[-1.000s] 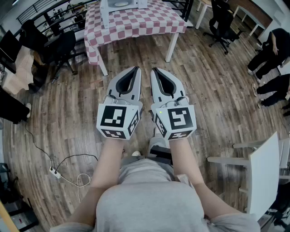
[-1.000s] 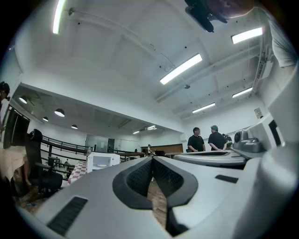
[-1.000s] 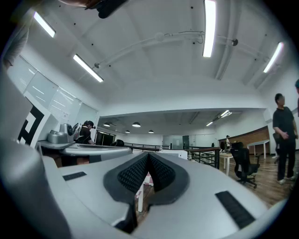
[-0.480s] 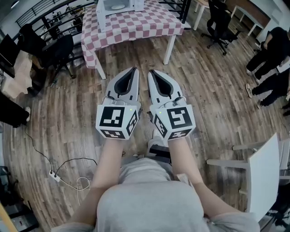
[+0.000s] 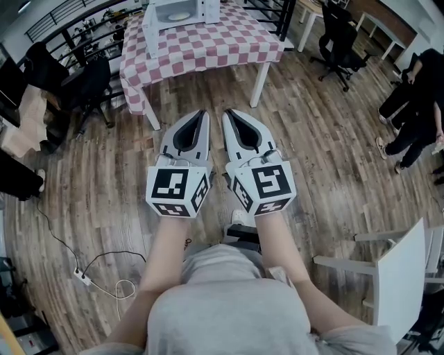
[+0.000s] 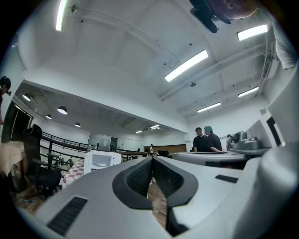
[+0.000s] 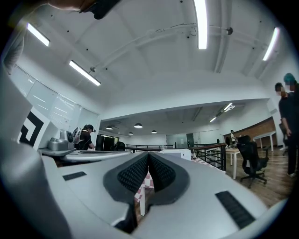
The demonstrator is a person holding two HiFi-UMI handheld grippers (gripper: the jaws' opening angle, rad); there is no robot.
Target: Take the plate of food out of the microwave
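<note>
Well ahead of closed fingers (image 5: 202, 133) — plate (image 5: 179, 15), inside microwave (image 5: 202, 8)

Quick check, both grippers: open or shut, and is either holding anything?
Left gripper: shut, nothing between the jaws.
Right gripper: shut, nothing between the jaws.

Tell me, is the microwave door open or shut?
Open: the door swings out at the left of the microwave, and the plate shows inside.
</note>
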